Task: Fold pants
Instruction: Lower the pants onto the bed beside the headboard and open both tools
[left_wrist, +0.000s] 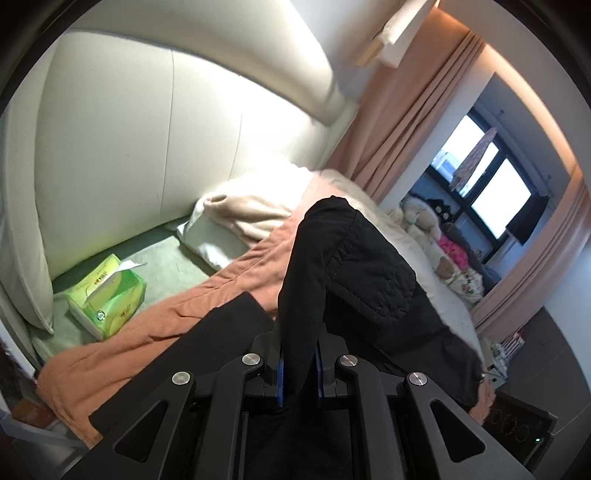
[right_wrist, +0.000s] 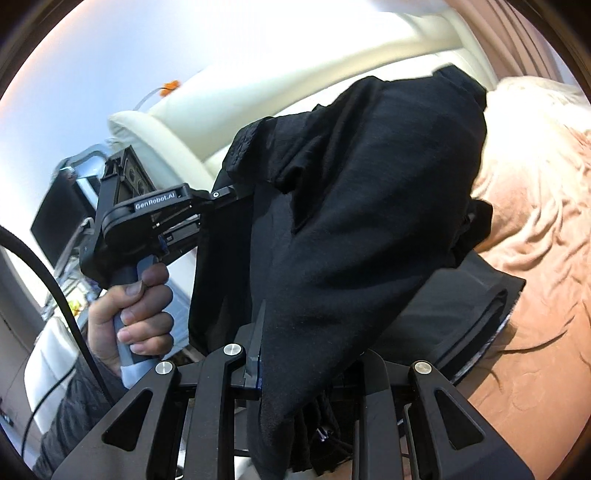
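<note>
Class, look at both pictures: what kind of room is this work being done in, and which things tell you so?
Most likely a bedroom: black pants are held up over a bed with an orange cover, a pillow against a padded headboard, and curtains by a window.

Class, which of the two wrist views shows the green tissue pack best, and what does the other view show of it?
The left wrist view: the green tissue pack lies unobstructed on the green sheet beside the cream padded headboard, a tissue poking out. The right wrist view shows none of it; black pants fill that frame.
</note>
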